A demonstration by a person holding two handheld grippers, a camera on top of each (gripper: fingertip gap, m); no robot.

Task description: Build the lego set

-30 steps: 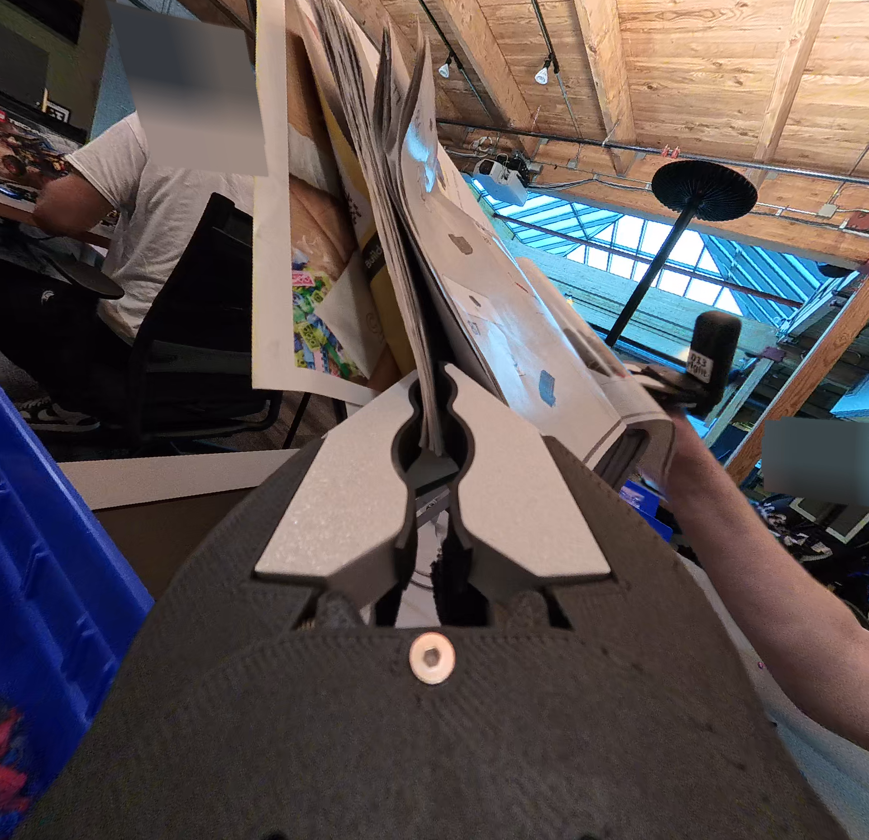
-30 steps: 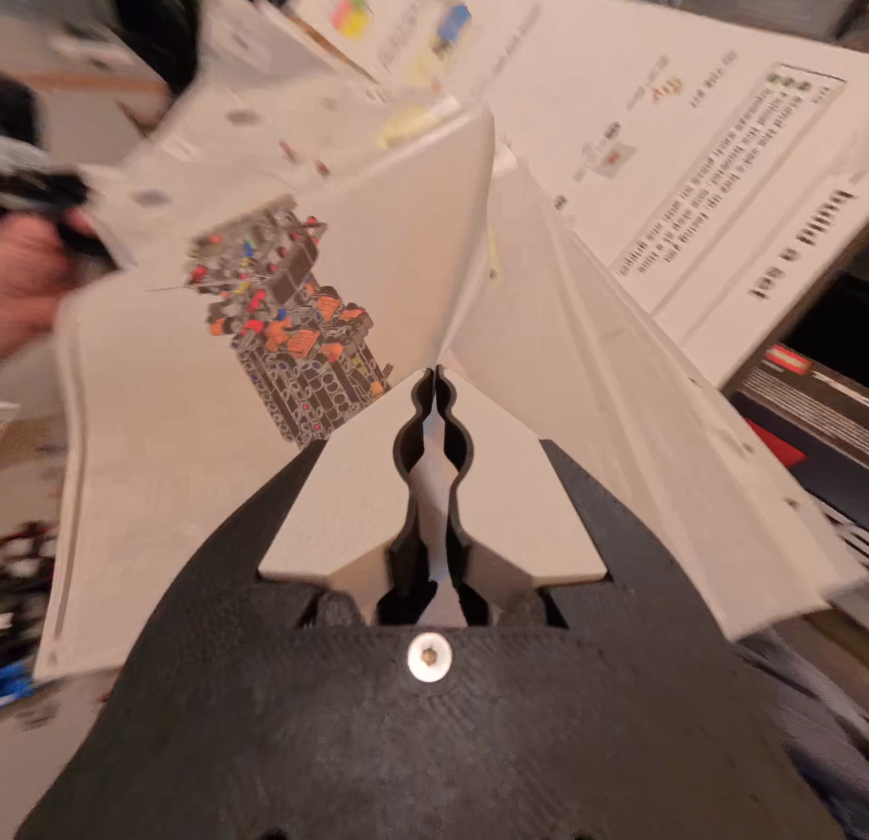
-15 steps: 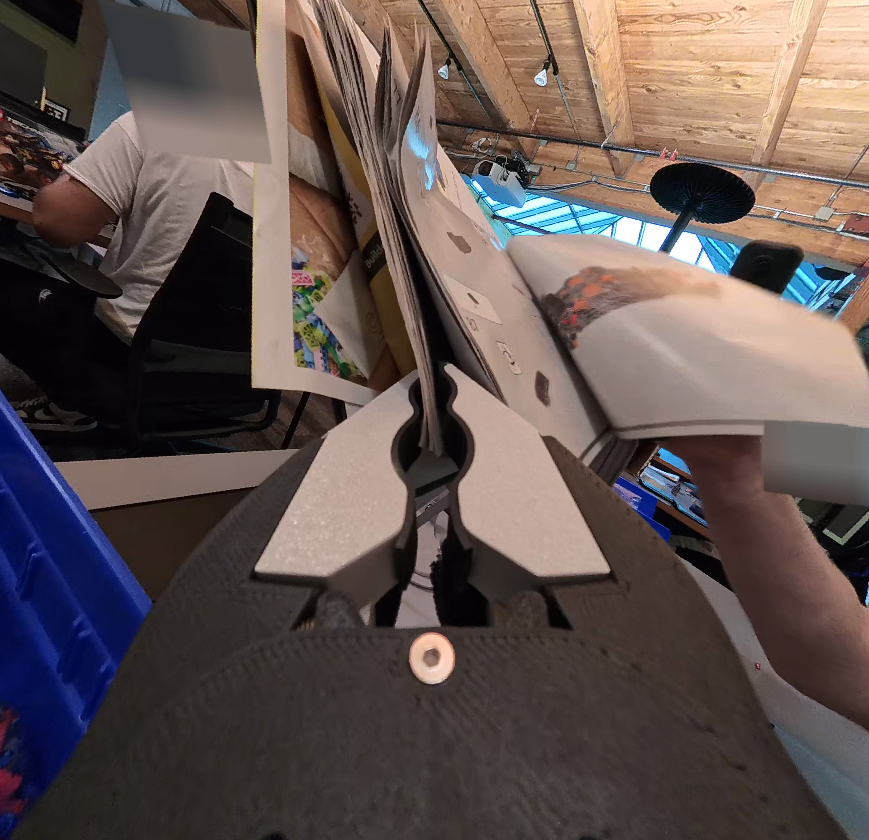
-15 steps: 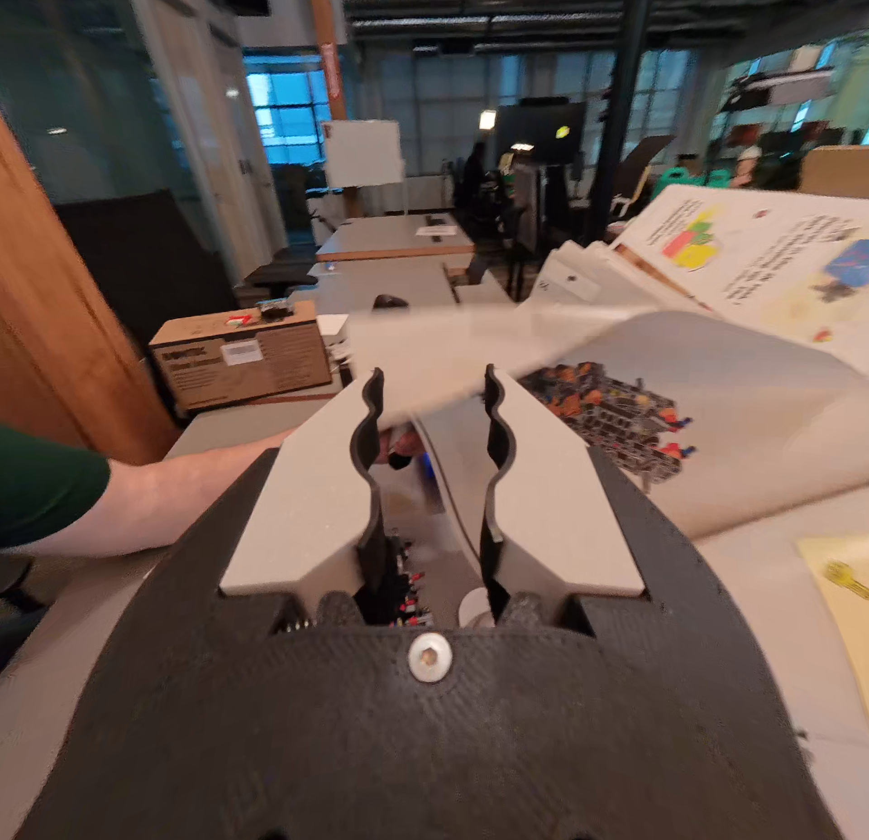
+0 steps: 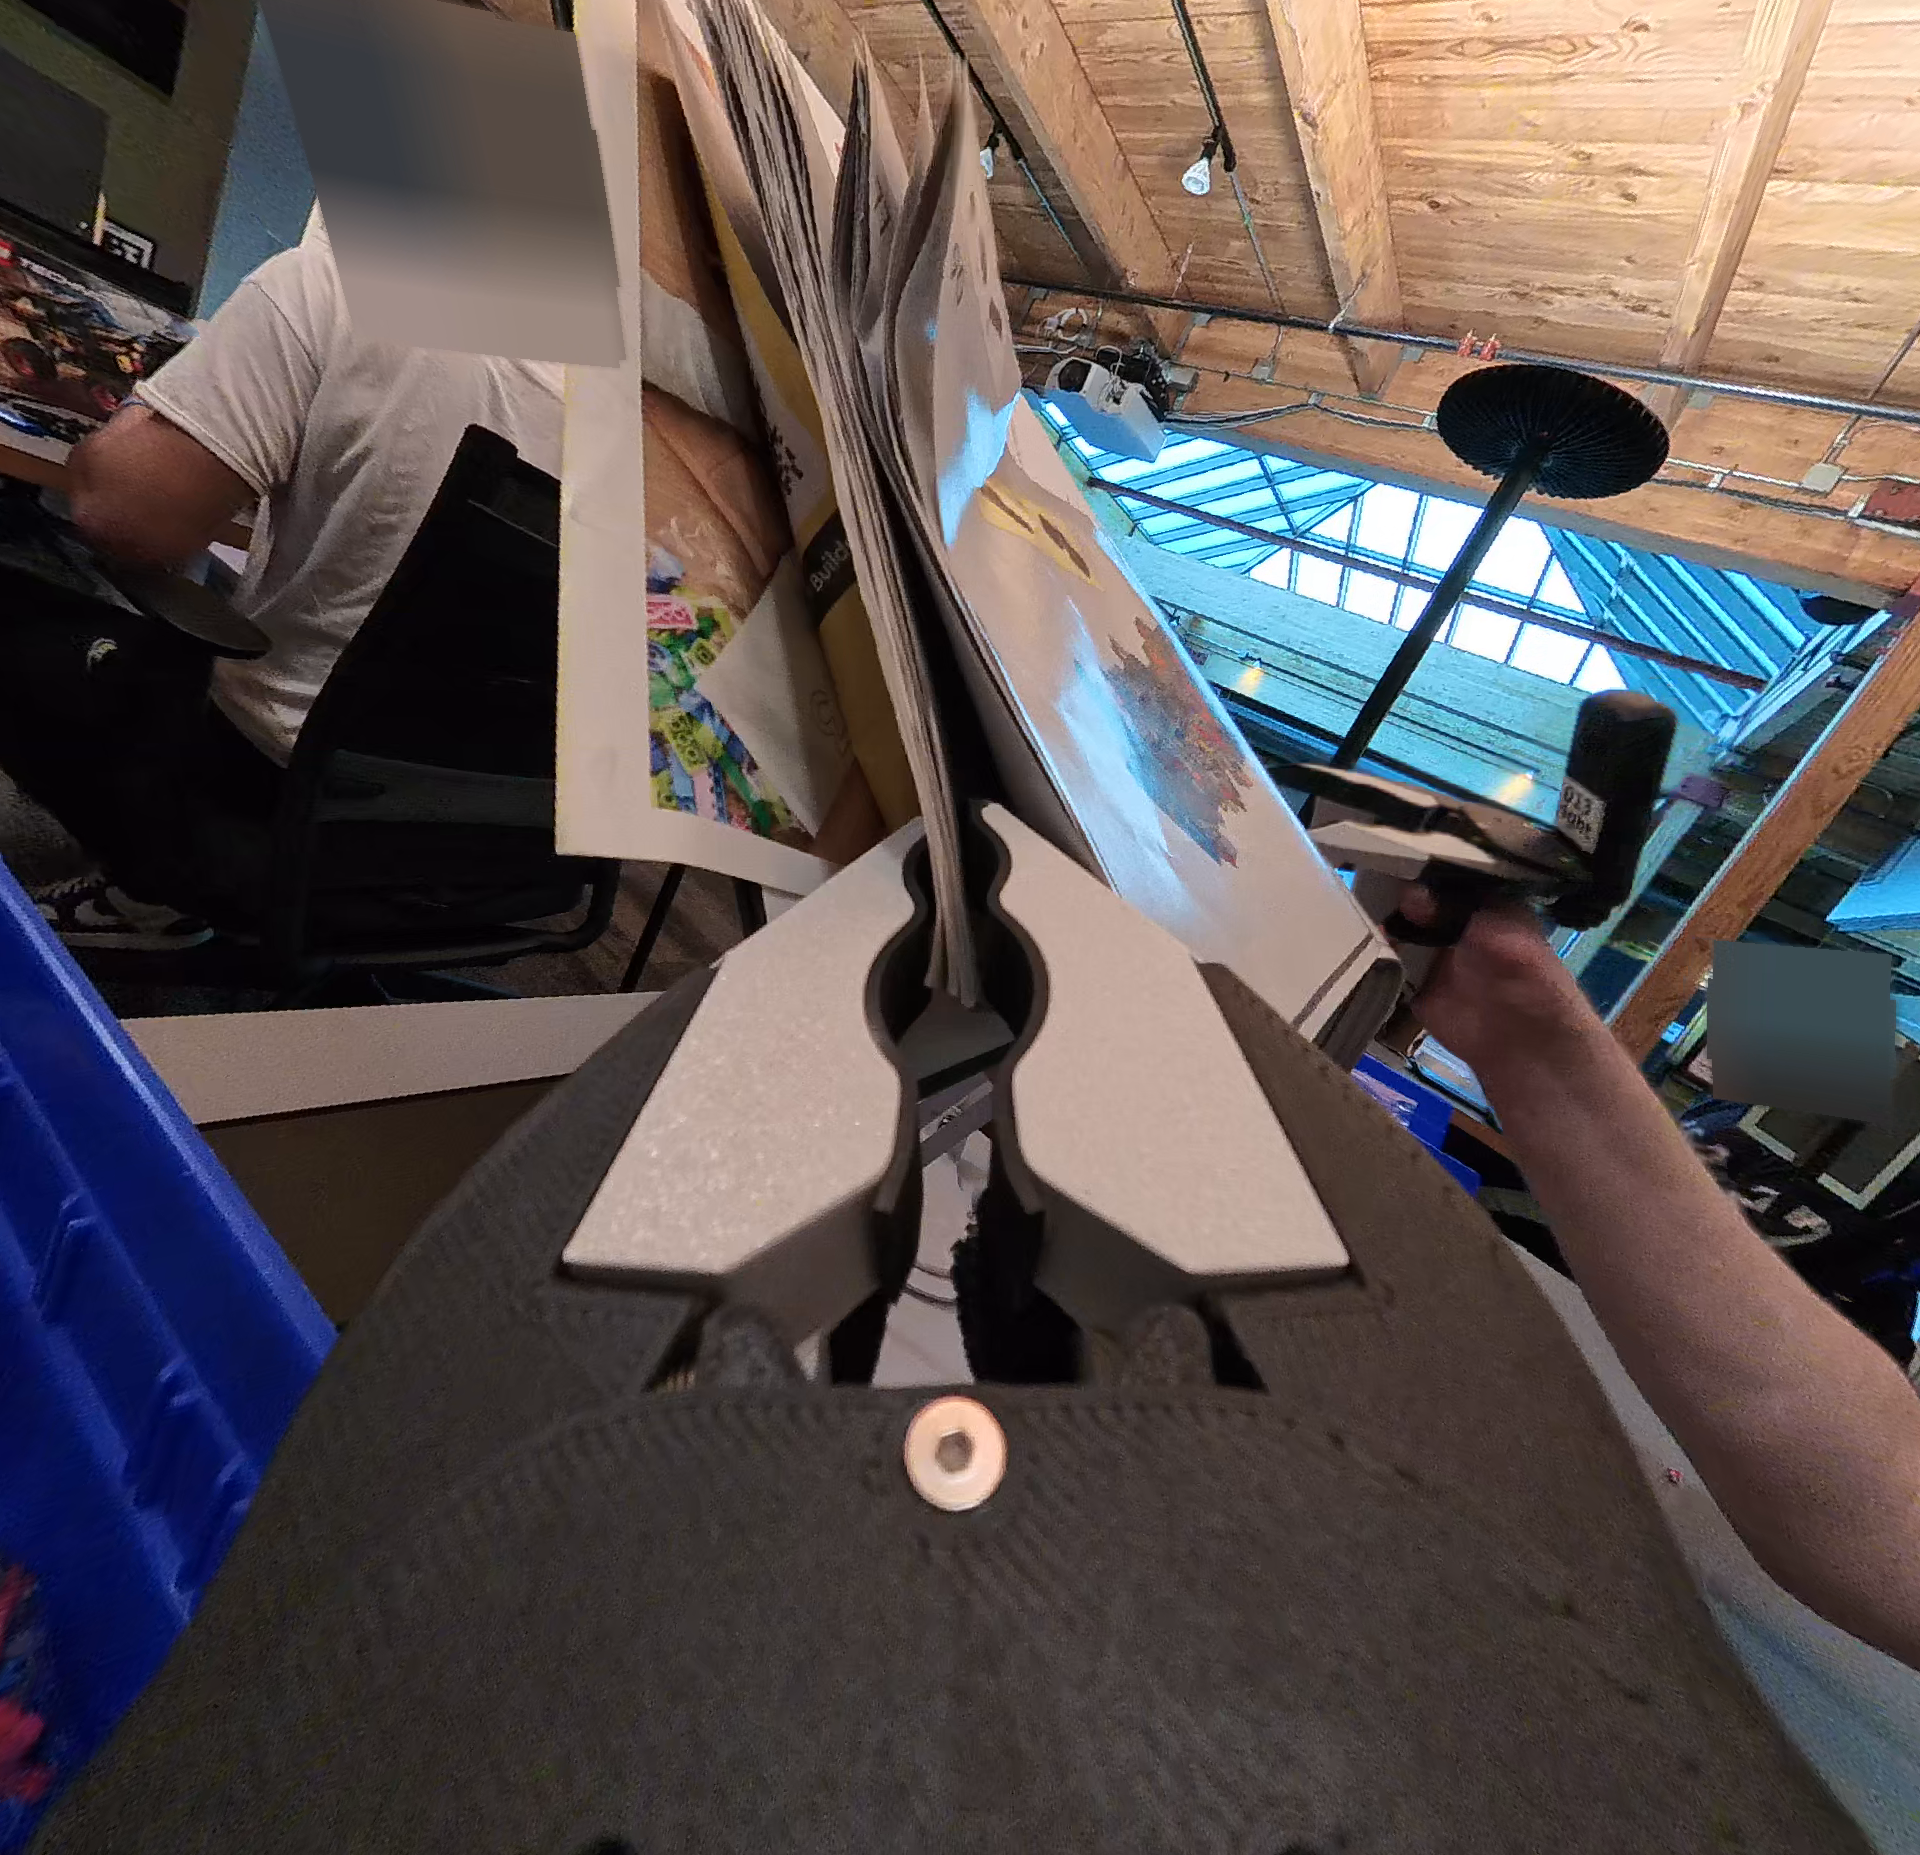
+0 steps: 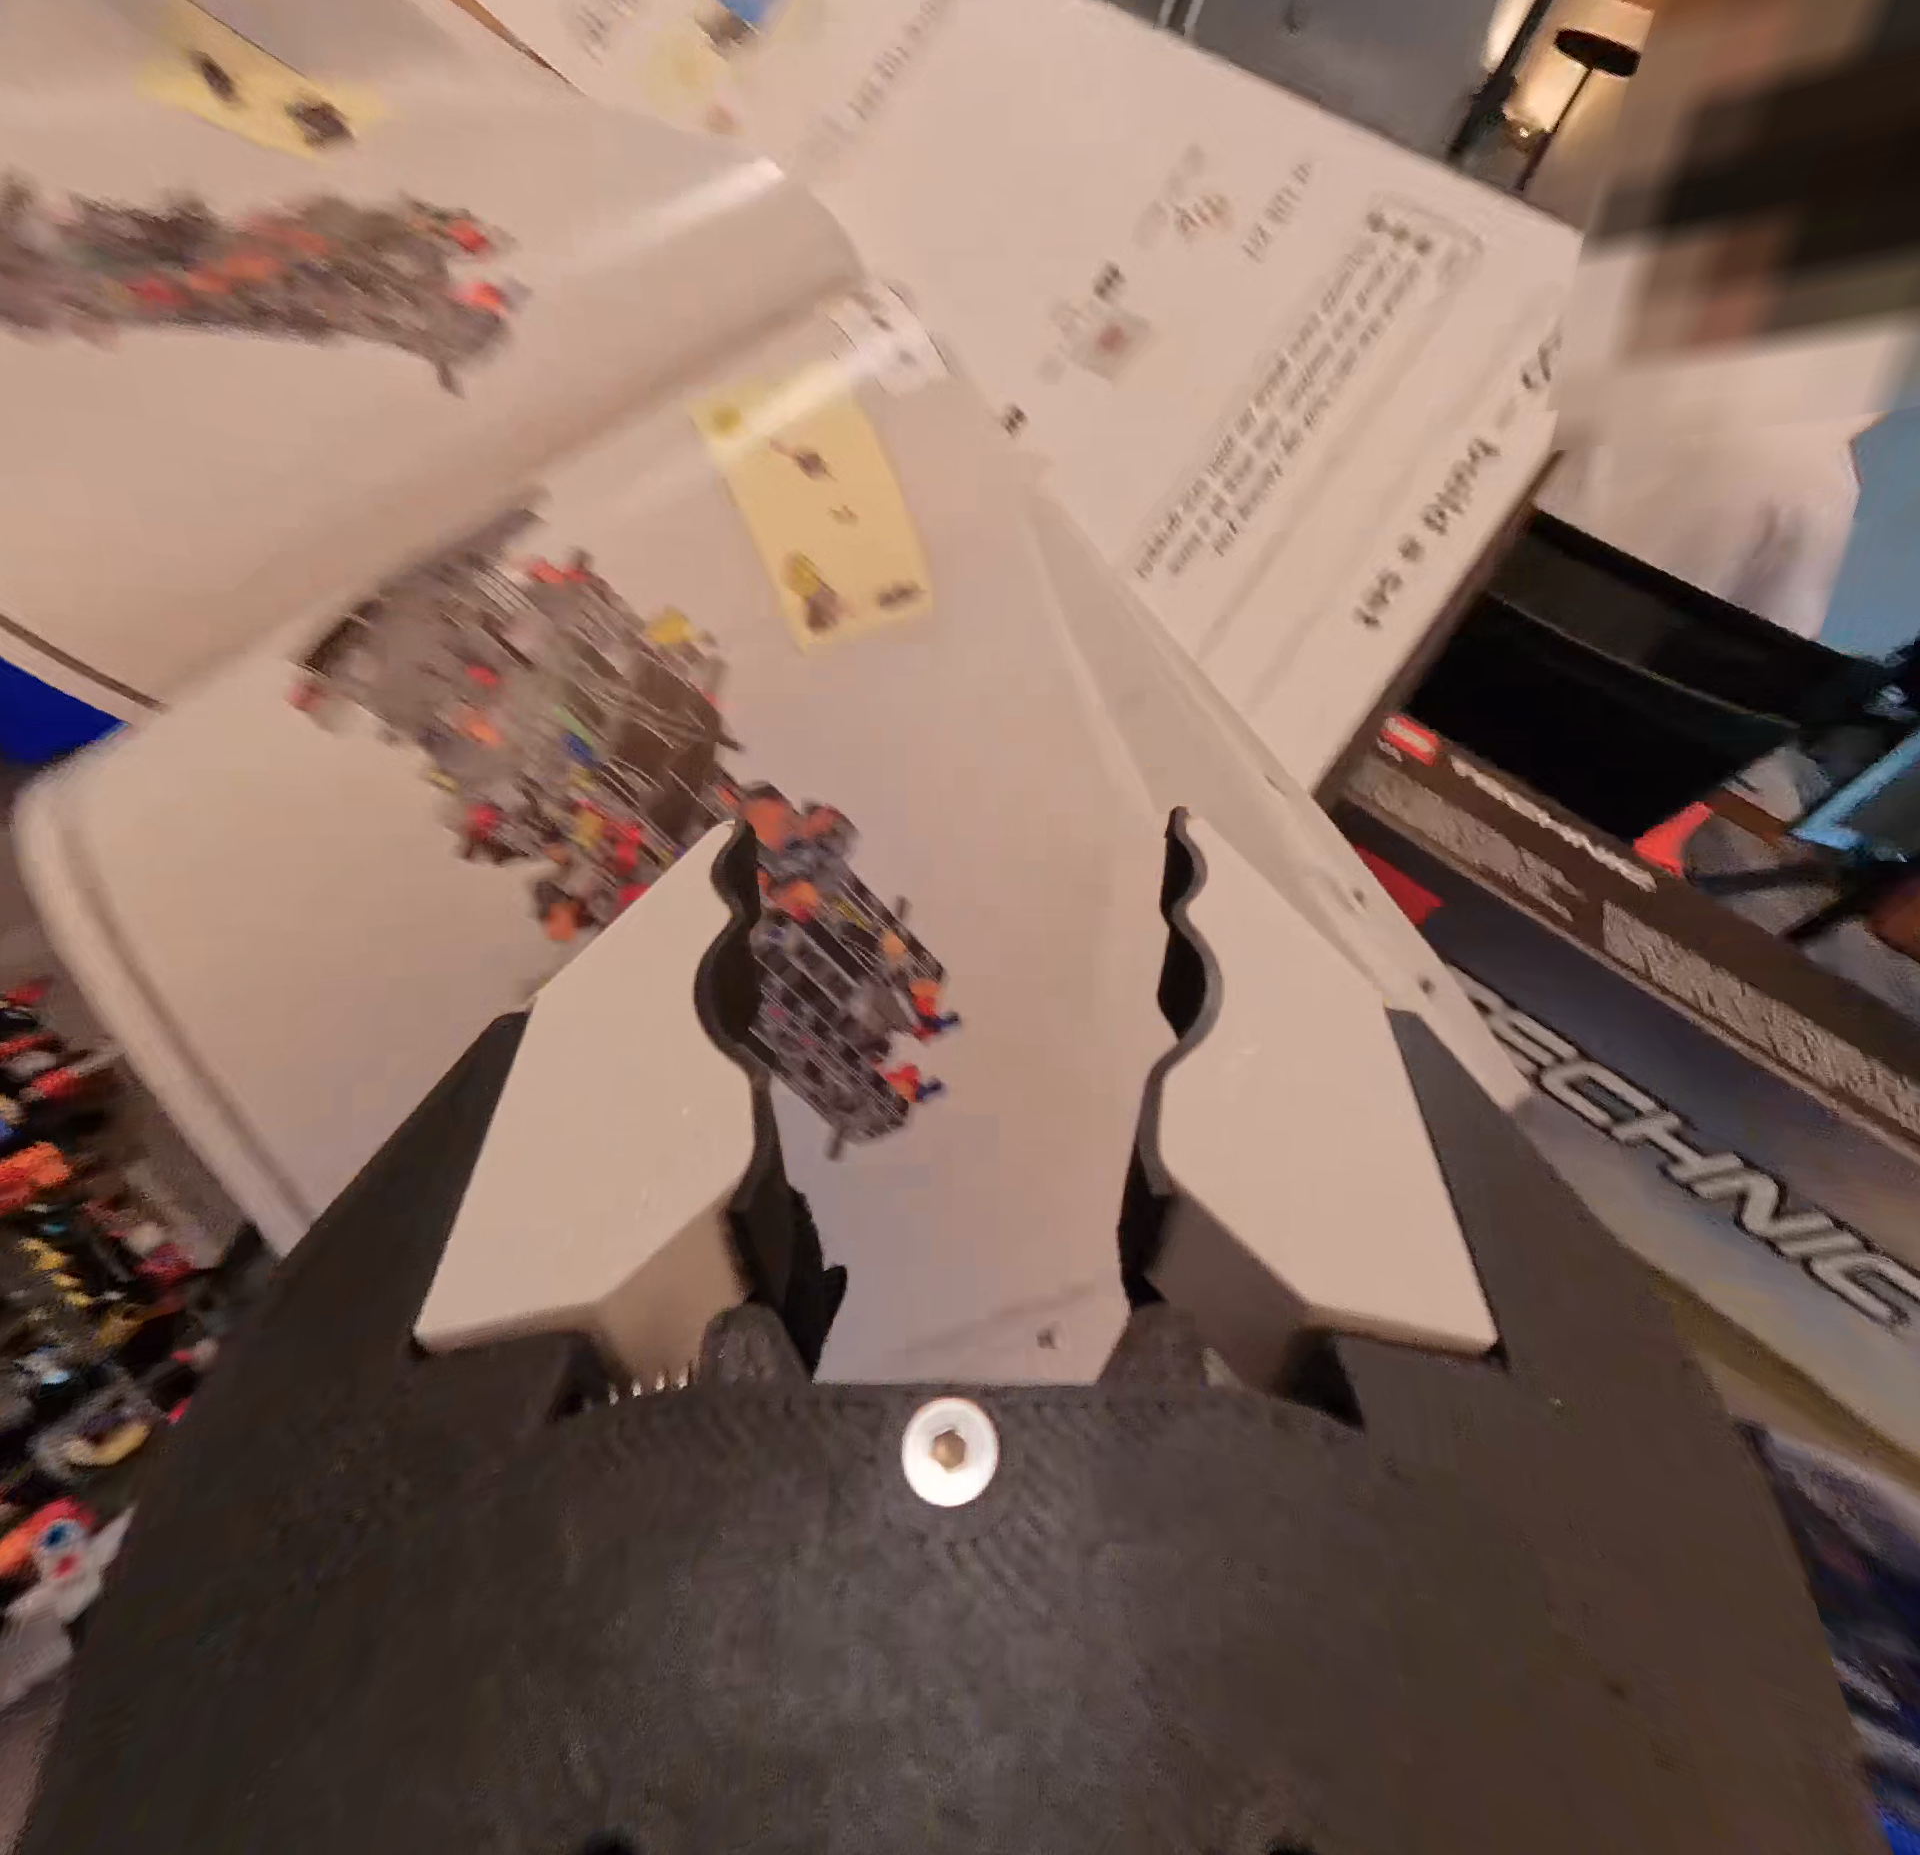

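Between the left tool's [image 5: 961, 901] closed fingers the instruction booklet [image 5: 904, 558] is pinched upright, presumably for page-turning; the right tool [image 6: 956, 932] is spread over a page.

Grey fingers [image 5: 748, 1109], black textured body, 1 screw

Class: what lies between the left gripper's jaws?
The left gripper jaws clamp the instruction booklet by its lower page edges. How far the pages reach in is hidden.

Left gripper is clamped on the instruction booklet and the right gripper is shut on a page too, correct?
Not quite. The left gripper is clamped on the instruction booklet, but the right wrist view shows the right gripper open, its jaws apart over a page, gripping nothing.
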